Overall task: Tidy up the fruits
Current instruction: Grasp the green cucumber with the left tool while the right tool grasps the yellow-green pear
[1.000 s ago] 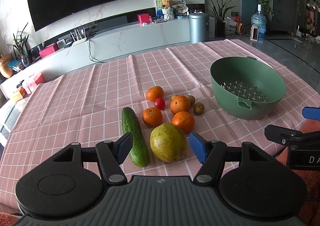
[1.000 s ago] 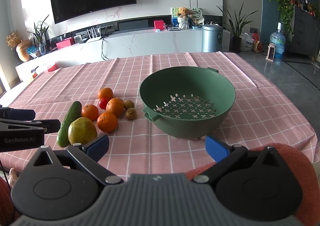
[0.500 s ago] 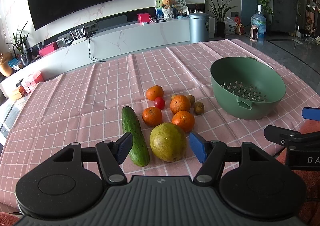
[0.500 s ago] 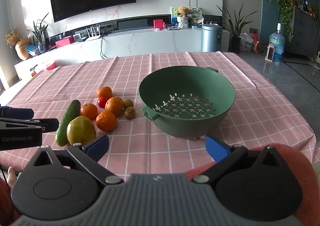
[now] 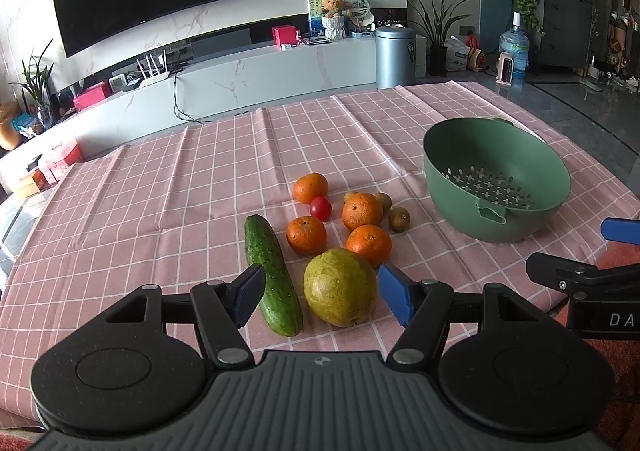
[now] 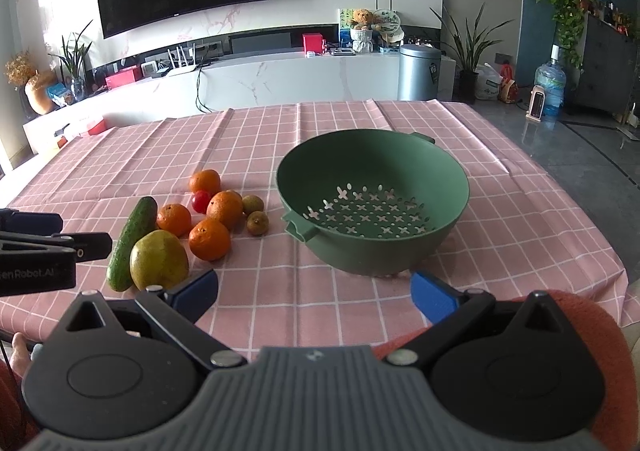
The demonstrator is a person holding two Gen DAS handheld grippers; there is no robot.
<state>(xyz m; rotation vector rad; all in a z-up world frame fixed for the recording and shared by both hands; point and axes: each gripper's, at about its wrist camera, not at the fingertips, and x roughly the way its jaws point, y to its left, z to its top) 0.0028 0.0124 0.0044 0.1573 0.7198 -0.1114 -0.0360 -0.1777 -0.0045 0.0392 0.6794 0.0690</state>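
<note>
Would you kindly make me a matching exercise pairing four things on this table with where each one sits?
Things:
1. cucumber
2. pear
3. tomato
4. colander

Places:
A. alone on the right, with nothing in it
B. among the oranges
C. leftmost of the group, lying lengthwise
D. nearest, in front of the open left claw

Pairs: 1-C, 2-D, 3-B, 4-A
</note>
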